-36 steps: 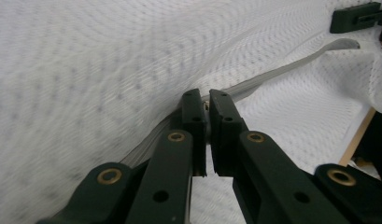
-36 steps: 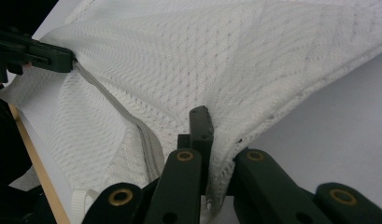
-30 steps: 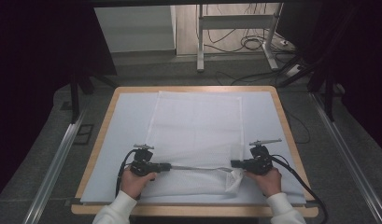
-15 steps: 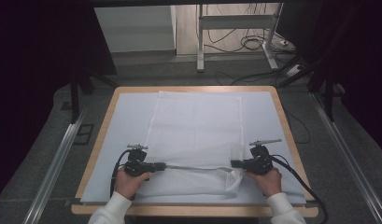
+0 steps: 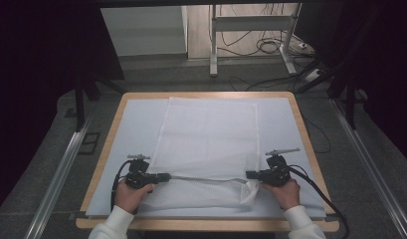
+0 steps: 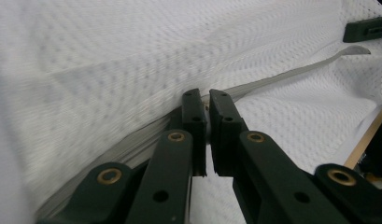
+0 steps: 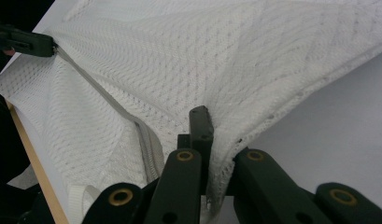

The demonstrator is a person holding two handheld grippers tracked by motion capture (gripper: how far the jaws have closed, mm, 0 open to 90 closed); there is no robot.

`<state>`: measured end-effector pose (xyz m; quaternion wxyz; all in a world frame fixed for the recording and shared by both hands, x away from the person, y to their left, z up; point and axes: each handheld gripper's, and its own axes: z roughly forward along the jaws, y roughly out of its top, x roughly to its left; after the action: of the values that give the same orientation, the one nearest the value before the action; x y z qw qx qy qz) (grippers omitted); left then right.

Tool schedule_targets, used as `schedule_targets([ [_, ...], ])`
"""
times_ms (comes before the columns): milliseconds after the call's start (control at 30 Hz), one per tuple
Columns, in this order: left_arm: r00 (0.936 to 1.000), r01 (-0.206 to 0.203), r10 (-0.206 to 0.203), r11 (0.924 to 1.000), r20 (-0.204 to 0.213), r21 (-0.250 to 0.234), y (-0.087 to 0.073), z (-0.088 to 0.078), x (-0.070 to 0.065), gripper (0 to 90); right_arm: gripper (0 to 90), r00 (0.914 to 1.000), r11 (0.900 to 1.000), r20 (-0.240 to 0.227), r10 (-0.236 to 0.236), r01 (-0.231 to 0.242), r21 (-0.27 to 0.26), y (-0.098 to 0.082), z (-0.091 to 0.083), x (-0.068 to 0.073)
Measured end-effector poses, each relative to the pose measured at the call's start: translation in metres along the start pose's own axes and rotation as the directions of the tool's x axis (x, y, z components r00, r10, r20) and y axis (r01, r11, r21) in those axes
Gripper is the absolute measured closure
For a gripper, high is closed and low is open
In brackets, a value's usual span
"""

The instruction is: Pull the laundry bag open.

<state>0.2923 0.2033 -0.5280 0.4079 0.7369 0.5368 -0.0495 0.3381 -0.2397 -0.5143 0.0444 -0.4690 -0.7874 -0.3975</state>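
Worktop (image 5: 116, 149): pale sheet over a wooden-edged board, carrying one item — a white mesh laundry bag (image 5: 211, 134).

Mesh laundry bag: lies flat, its long axis running from the near edge of the worktop to the far edge. Its zipper (image 5: 201, 178) crosses it at right angles to that axis, close to the near end, so the bag's main body lies beyond the zipper and a short strip of mesh lies on the person's side of it. Near the right end of the zipper the mesh is bunched and lifted; elsewhere it rests flat.

Left claw (image 5: 163, 176): at the left end of the zipper, pointing inward along it. In the left gripper view the jaws are drawn nearly together on the grey zipper band — gripping it.

Right claw (image 5: 251, 175): at the right end of the zipper, pointing inward toward the other claw. In the right gripper view the jaws are pinched on a fold of mesh just beside the zipper's end; the fabric tents up from them.

Assessment: both claws lie on one line, the zipper's own, each equally near its end. Any next move — tensioning or lifting — likely turns on that line staying straight across the bag's width.
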Motion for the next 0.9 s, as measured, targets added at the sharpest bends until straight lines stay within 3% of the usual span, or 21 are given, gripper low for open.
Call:
schedule_targets([
  [900,0.9987,0.046,-0.047,0.9977,-0.019,-0.049,-0.013,-0.026,0.023,86.6,88.4,1.0,1.0,0.003,-0.005,0.005,-0.005,0.0,0.0,-0.001],
])
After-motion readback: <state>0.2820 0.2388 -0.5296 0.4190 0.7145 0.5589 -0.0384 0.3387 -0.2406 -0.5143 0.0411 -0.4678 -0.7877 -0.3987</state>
